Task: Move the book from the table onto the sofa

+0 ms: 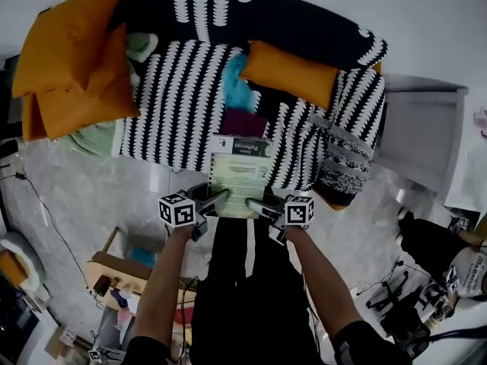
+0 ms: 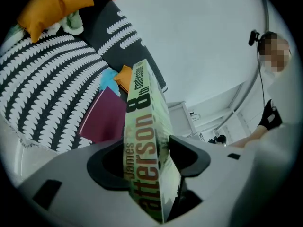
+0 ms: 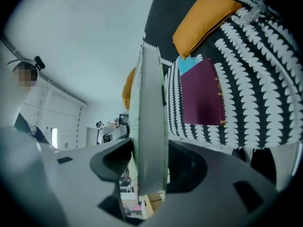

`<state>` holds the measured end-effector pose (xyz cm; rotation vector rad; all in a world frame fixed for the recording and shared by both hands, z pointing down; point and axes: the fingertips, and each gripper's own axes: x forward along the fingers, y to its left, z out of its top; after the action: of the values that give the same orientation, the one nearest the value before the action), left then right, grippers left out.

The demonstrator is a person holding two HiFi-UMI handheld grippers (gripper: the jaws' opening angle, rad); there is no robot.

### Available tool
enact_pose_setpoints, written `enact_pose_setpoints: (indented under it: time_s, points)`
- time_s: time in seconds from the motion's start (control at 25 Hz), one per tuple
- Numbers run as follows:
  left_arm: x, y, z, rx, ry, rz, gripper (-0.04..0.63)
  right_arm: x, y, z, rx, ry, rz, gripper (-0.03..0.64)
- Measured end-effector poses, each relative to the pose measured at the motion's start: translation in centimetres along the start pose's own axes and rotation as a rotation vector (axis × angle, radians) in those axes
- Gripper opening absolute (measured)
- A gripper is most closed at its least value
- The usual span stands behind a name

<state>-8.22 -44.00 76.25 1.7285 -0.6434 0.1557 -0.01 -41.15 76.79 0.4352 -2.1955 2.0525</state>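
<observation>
Clamping book (image 1: 238,177) by its near corners in left fingers (image 1: 215,198) and right fingers (image 1: 260,206), lengthwise straight ahead toward sofa (image 1: 183,105), far end over seat edge, short of maroon book (image 1: 243,122).

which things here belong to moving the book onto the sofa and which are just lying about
Part of the job:
green book
left gripper and right gripper, both gripping it
striped sofa

Just lying about:
maroon book on the seat
orange cushion
blue thing
white unit beside the sofa
</observation>
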Motion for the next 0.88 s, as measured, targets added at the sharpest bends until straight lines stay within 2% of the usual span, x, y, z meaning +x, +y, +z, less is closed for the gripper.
enact_pose_setpoints:
  time_s: [0.28,0.4,0.6,0.88]
  points:
    - [3.9,5.7,2.1,0.032,0.001,0.026,0.264,2.3,-6.2,2.6,0.079,-0.086,0.006,0.211]
    - [5.1,7.5,3.3,0.06,-0.056,0.047,0.265,3.0,-8.3,3.7,0.11,-0.124,0.014,0.213]
    - [6.9,10.7,4.8,0.003,-0.133,0.065,0.275,4.2,-10.6,6.4,0.118,-0.178,0.004,0.215]
    - [7.8,12.6,4.0,-0.01,-0.051,0.066,0.281,4.8,-12.6,5.5,0.15,-0.164,-0.056,0.221]
